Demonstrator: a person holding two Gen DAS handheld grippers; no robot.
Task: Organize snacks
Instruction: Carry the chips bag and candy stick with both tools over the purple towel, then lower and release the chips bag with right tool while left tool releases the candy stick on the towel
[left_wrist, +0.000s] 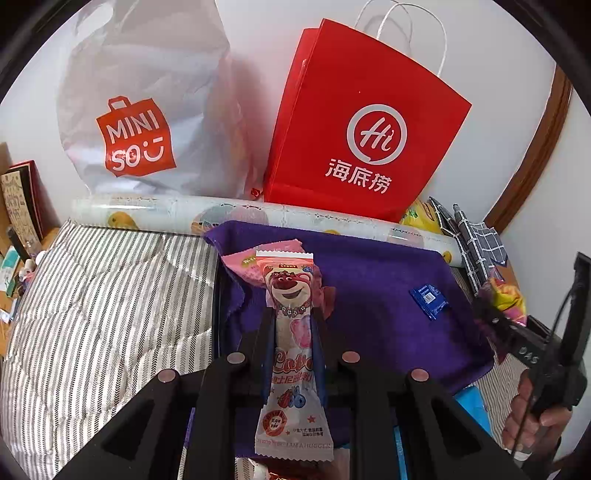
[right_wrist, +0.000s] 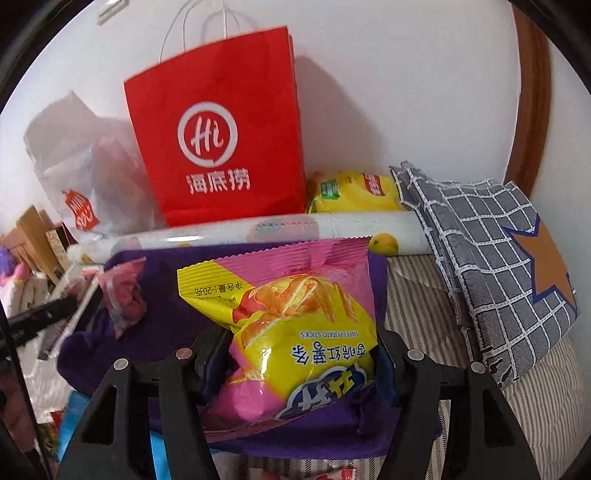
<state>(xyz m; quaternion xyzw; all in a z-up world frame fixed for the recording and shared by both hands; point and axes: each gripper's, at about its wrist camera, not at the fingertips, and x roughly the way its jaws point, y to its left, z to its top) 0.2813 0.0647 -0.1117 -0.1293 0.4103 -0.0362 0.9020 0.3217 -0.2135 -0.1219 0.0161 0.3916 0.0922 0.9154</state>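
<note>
— How is the room bounded at the rear?

— A plain white wall (left_wrist: 498, 110) is seen behind the bed (left_wrist: 110, 295), which is covered by a grey-and-white striped sheet. A curved brown wooden frame (right_wrist: 532, 92) is fixed against the wall on the right.

— What is noted on the left?

— A cluttered wooden shelf (right_wrist: 33, 229) is found beside the bed. Even daylight is provided.

two carrier bags (left_wrist: 362, 122), four snack packets (left_wrist: 291, 332)

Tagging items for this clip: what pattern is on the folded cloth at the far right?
The folded cloth is grey with a white grid, plus an orange star; clearest in the right wrist view.
</note>
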